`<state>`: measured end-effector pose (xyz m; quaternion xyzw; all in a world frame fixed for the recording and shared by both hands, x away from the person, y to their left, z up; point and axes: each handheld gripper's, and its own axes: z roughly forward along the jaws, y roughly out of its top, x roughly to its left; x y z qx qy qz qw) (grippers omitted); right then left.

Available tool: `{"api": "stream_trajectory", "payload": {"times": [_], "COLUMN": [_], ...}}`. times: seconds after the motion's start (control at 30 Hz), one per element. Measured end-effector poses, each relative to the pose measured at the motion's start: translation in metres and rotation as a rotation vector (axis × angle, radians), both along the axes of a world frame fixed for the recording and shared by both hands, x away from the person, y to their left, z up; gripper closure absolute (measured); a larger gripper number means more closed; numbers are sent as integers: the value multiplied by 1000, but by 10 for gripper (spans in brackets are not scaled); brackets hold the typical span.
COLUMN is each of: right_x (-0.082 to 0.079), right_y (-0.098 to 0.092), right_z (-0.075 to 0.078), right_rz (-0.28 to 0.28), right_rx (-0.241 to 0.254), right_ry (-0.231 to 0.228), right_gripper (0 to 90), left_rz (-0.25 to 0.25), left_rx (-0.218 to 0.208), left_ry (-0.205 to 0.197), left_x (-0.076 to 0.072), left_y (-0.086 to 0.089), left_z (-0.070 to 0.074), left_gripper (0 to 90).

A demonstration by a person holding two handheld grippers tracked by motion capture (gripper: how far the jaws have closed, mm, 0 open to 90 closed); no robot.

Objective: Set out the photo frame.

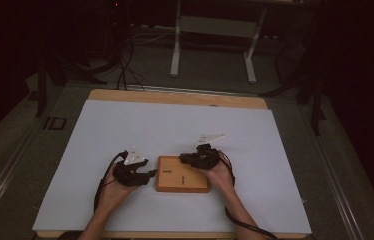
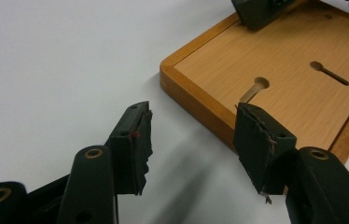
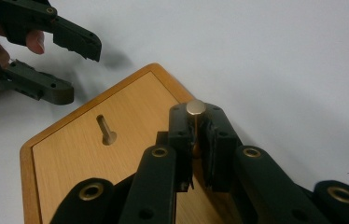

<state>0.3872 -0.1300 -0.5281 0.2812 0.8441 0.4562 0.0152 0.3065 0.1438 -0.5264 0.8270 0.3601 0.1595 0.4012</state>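
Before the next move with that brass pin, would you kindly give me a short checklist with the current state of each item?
1. Right tool shut on the brass pin: ok, the pin's head stands up between the pads.
2. Left tool free: ok, jaws open with nothing between them, beside the board's edge.
3. Wooden board flat on the white table: ok.
4. Keyhole slot unobstructed: ok, it lies bare in the right gripper view.
5. Pin's lower end seated in the board or lifted: cannot tell, the jaws hide it.
6. Board steadied by the left tool: not ok, it does not grip the board.
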Motion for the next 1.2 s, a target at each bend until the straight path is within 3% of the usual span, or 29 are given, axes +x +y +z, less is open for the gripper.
{"api": "stream_trajectory", "payload": {"times": [0.63,0.97,1.2], "right_x": [7,12,15], "right_y": [-1,-1,-1], "right_z": [1,2,2], "right_rz": [18,21,25], "right_rx": [7,7,15], "right_ry": [48,73,90], "right_gripper": [833,833,833], "left_rz": [-85,-106,-161], "left_rx": [8,3,-5], "left_ry": [-37,-33,-28], "left_x": [-9,-15,-19], "left_y": [-9,-18,-24], "left_z": [3,3,3], "left_gripper": [443,417,384]}}
